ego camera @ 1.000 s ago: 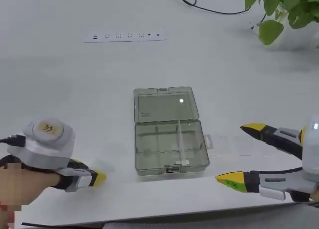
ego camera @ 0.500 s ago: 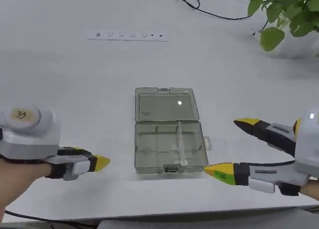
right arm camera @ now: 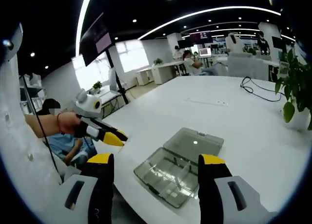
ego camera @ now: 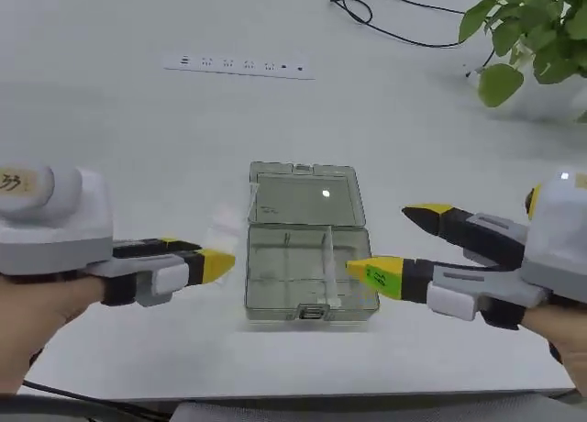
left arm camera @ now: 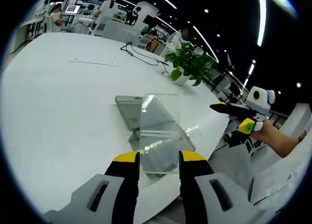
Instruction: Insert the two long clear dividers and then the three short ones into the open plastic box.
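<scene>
The open clear plastic box (ego camera: 275,273) lies mid-table with its lid (ego camera: 303,193) folded back. One long clear divider (ego camera: 328,259) stands inside it, running front to back. My left gripper (left arm camera: 158,158) is shut on a clear divider (left arm camera: 159,129), held upright above the table to the left of the box (left arm camera: 127,109). In the head view the left gripper (ego camera: 218,262) hovers at the box's left edge. My right gripper (ego camera: 394,241) is open with nothing between its fingers, at the box's right side. The right gripper view looks down over the box (right arm camera: 178,166) between wide jaws.
A white power strip (ego camera: 238,66) lies at the back of the table. A black cable (ego camera: 394,9) and a potted plant (ego camera: 532,32) are at the back right. Other people and desks stand far behind the table.
Both grippers have moved inward toward the box. The left one has risen from the table with the clear divider in it; the right one has slid left, still open.
</scene>
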Available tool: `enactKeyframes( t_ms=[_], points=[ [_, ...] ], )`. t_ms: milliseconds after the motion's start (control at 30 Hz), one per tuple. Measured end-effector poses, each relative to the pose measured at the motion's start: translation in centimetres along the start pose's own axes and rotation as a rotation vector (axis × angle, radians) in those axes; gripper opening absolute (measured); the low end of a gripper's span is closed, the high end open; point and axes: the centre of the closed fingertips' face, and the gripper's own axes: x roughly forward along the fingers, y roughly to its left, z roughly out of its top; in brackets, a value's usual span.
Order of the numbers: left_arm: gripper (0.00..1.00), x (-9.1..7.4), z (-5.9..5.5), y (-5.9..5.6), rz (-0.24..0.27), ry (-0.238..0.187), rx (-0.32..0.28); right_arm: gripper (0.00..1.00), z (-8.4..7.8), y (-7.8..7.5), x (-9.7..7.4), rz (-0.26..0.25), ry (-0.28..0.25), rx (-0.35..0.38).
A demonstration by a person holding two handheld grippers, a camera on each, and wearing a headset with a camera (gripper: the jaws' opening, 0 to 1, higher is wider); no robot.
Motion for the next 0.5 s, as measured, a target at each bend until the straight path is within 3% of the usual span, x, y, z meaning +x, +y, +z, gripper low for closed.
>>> enactKeyframes(
  t_ms=[100,300,500],
  points=[
    [0.3,0.0,0.8,-1.1,-0.035,-0.036,0.022,0.65,0.9,0.8,0.2,0.013,-0.024,0.01],
    [0.3,-0.4,2.9,-3.9,-0.168,-0.148,0.056,0.61,2.7,1.6,-0.3,0.017,-0.067,0.002],
    [0.3,-0.5,3.6,-4.4,-0.19,-0.167,0.049,0.56,3.9,1.8,-0.7,0.013,-0.1,0.01]
  ],
)
